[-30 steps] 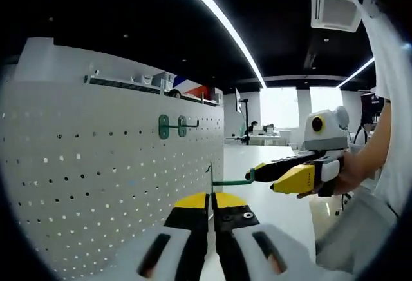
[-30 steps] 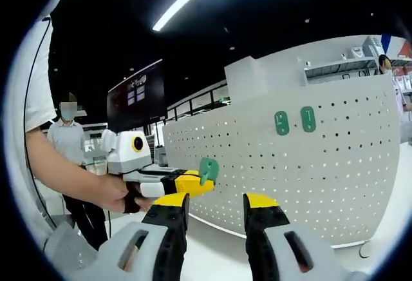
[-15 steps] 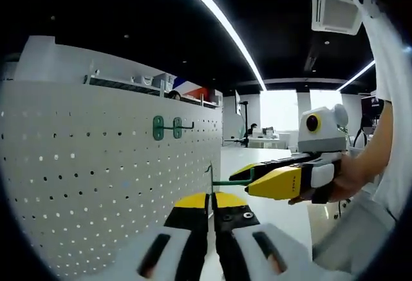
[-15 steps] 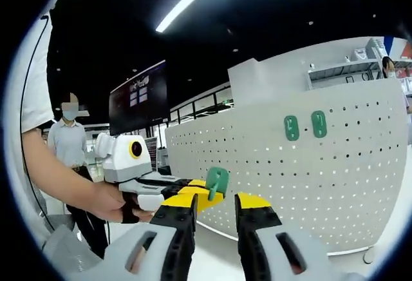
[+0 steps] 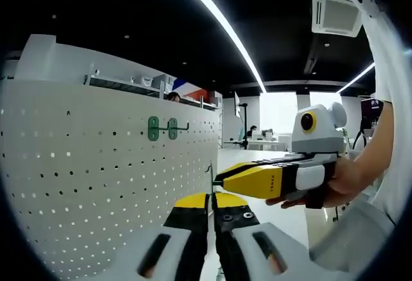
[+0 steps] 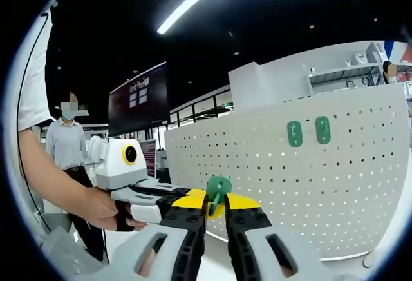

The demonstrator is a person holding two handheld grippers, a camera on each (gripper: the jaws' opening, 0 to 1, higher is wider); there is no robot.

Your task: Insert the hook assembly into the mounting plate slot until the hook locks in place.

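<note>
Right gripper (image 6: 215, 211) has just clamped the green hook (image 6: 217, 189) beside the left gripper (image 5: 211, 209), itself closed on it, ready for the pegboard (image 6: 347, 165).

White pegboard (image 6: 302, 184) upright; two green hooks (image 6: 308, 131) mounted side by side.

Dark ceiling with a long light strip (image 5: 219, 20), bright windows (image 5: 278, 107) beyond.
</note>
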